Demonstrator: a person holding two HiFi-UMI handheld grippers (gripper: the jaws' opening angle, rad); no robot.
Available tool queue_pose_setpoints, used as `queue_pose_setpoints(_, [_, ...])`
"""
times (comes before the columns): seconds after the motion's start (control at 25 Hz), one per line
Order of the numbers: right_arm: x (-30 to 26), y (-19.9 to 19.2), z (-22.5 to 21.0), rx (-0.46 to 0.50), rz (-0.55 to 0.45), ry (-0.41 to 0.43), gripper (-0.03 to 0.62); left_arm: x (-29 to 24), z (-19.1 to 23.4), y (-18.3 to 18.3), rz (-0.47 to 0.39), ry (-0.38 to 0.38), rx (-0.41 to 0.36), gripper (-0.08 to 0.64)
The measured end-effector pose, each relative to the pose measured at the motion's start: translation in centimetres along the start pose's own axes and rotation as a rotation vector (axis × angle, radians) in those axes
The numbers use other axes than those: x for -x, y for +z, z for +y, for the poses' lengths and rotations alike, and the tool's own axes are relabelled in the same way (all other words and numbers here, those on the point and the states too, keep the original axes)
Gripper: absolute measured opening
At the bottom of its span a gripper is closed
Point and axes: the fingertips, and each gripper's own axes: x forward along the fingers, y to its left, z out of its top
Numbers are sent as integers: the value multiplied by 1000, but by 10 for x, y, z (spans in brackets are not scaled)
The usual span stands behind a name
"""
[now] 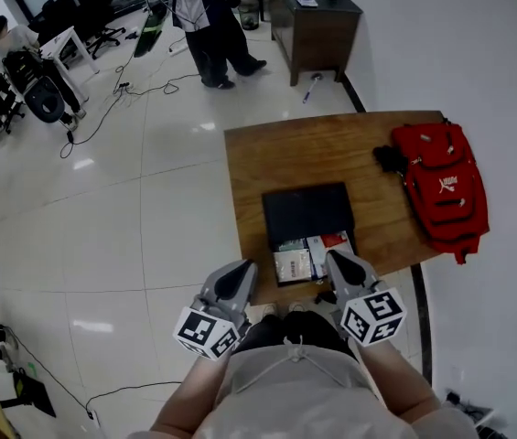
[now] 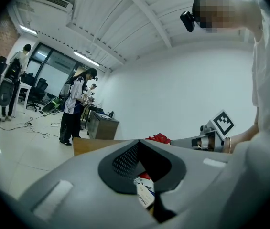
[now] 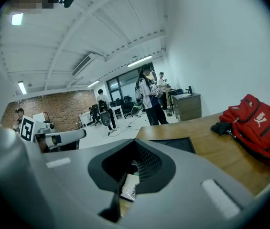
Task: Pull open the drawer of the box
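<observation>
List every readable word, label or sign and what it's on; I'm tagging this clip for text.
Nothing reads clearly enough to quote.
Backpack: white logo, lettering too blurred to read.
Packets: print too small to read.
Cubes: square markers only, no words.

red backpack on the wooden table, ahead and to the right of the right fingers, black bundle touching it. dark cabinet and a standing person way beyond.
</observation>
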Motion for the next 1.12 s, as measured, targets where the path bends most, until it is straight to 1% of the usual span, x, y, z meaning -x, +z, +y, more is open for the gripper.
queue_pose_setpoints(0.08, [5, -5, 2, -11, 1, 9, 6, 4, -4, -3, -4, 10, 4, 6])
queue_pose_setpoints(0.2, [21, -12, 1, 7, -1, 6, 6, 11, -18, -10, -12, 27, 18, 6])
queue_pose_setpoints(0.44, [60, -15, -5, 66, -34, 41, 6, 13, -60, -22, -36, 67, 14, 6])
queue_pose_setpoints(0.56, [77, -20, -9, 108, -42, 40, 6, 18, -78, -29, -50, 95, 9, 6])
queue_pose_setpoints(0.68, [94, -25, -11, 130, -47, 47, 6, 24, -98, -38, -49, 118, 10, 6])
queue_pose_setpoints(0.84, [112, -34, -16, 152, -49, 57, 6, 28, -119, -47, -39, 125, 6, 6])
queue_pose_setpoints(0.96, [123, -40, -17, 175, -54, 49, 6, 28, -129, -50, -37, 110, 13, 6])
queue_pose_setpoints(1.12, [133, -42, -12, 228, -74, 44, 6, 27, -140, -48, -40, 93, 1, 6])
